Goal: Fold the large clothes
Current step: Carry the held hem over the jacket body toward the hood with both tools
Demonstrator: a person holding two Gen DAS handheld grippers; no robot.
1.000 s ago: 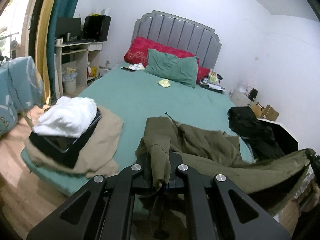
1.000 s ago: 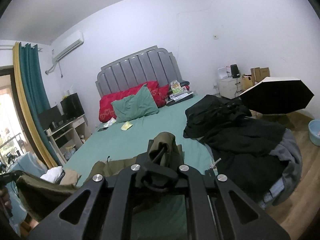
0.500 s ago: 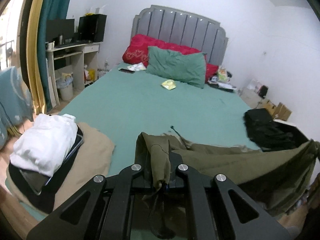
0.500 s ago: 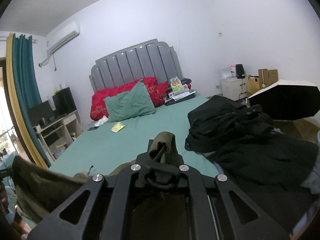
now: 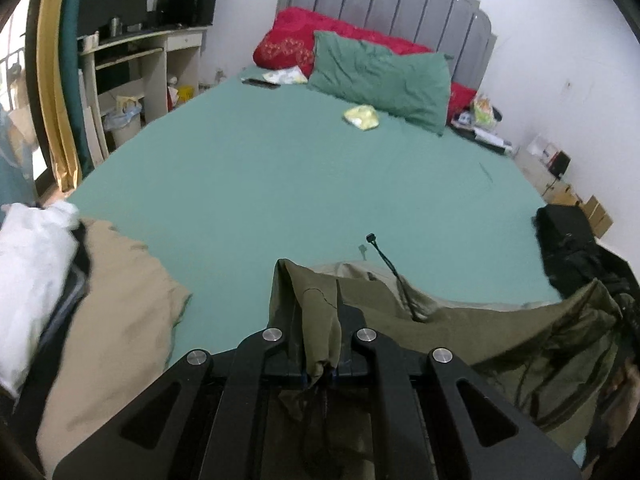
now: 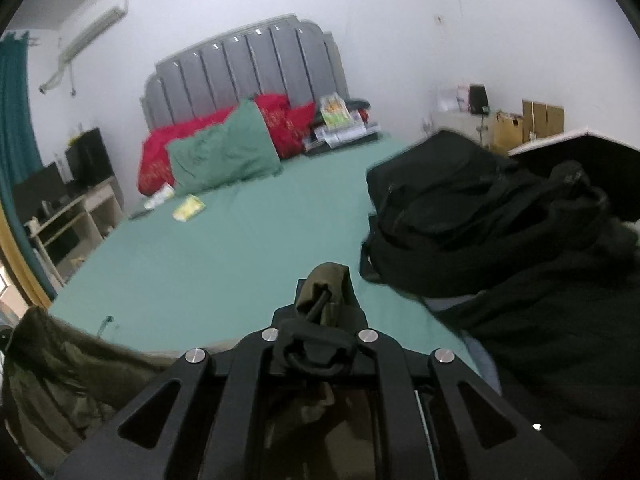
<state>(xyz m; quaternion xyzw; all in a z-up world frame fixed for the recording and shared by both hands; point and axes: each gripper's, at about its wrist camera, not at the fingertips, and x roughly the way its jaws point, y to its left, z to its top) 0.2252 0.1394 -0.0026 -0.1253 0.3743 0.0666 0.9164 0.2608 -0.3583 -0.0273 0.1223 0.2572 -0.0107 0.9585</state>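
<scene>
Spreading olive garment (image 5: 500, 336) over near edge of green bed (image 5: 280, 184) | left hand-held gripper (image 5: 318, 344) and right hand-held gripper (image 6: 324, 300) each clamped on a bunched corner | next, probably: lay it flat between tan pile (image 5: 116, 304) and black clothes (image 6: 500, 232).

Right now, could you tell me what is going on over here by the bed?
A person is folding a large olive-green garment, one handheld gripper in each hand. The left gripper is shut on one bunched end of it, and the right gripper is shut on the other, so the cloth hangs between them over the near edge of the green bed. A pile of black clothes lies on the bed's right side; folded beige and white items lie at its left.
</scene>
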